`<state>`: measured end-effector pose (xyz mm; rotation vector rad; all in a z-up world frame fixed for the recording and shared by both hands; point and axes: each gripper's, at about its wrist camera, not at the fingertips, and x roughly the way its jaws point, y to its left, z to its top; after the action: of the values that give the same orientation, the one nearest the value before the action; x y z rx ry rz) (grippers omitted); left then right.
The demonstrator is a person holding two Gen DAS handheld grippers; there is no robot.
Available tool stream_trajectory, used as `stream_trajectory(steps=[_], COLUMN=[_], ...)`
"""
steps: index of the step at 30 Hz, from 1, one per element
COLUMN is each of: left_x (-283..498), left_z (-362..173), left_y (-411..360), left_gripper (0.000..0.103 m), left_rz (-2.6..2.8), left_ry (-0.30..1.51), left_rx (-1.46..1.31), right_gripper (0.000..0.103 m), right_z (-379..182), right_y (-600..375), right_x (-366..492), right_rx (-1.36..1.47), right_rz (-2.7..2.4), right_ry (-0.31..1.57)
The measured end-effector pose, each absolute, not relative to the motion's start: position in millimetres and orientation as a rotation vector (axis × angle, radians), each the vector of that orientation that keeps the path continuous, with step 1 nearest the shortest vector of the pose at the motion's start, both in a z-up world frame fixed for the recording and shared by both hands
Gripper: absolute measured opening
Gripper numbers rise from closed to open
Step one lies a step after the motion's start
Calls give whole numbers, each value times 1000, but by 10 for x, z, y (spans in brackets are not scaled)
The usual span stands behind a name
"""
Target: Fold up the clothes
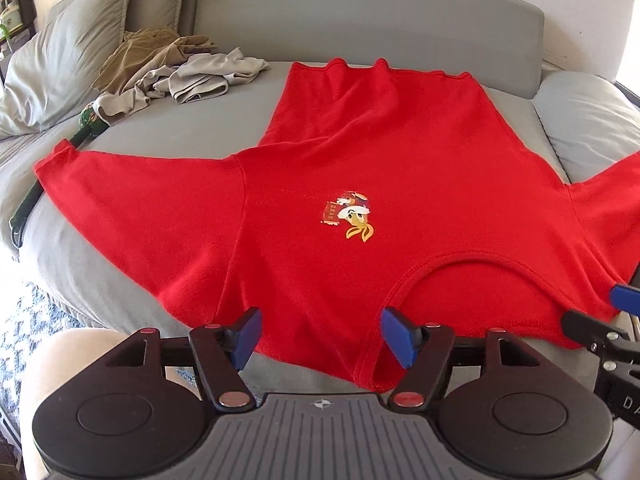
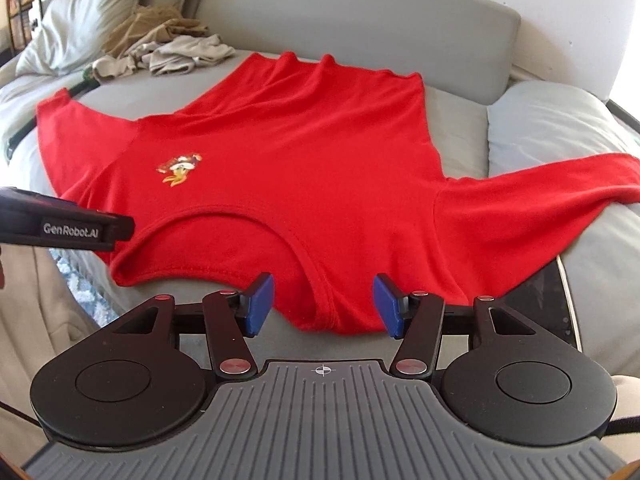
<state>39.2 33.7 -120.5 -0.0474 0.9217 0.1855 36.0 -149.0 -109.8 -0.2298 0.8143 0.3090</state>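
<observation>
Left sleeve: the red T-shirt lies spread face-up on a grey sofa, collar toward the camera, hem toward the backrest; this sleeve reaches out flat to the left, its cuff over a dark green object I cannot identify.
Left gripper: the left gripper hangs at the near shoulder just left of the neckline, blue pads spread wide with red cloth between them, pinching nothing.
Print: a small cartoon print sits on the chest.
Right gripper: the right gripper is likewise spread apart at the other side of the collar, over the near edge, nothing clamped.
Right sleeve: it stretches right, draping over a grey cushion.
Background: a heap of beige and tan clothes lies at far left beside a pillow.
Handling: likely light, limp knit that will sag and wrinkle when lifted, with no stiffness to hold a crease.
Where to hold: the shoulder seams either side of the neckline look best; pinch both layers, since a top-layer grip would probably peel the front from the back.
</observation>
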Motion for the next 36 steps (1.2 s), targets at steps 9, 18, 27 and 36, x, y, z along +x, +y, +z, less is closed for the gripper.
stream_trajectory(steps=[9, 18, 27, 36], left_x=[402, 349, 336, 857], left_z=[-1354, -1354, -898, -48], left_y=[341, 287, 374, 905], left_gripper=[71, 71, 67, 71], left_rz=[176, 148, 66, 54], left_ry=[972, 1023, 969, 713], left_rx=[-90, -73, -100, -153], right_gripper=[58, 68, 70, 86], right_z=[-1117, -1342, -815, 395], right_y=[-1521, -1612, -1737, -1991], right_x=[493, 542, 424, 777], right_rx=[-184, -132, -43, 81], right_rz=[293, 311, 408, 435], right_ry=[832, 928, 892, 577])
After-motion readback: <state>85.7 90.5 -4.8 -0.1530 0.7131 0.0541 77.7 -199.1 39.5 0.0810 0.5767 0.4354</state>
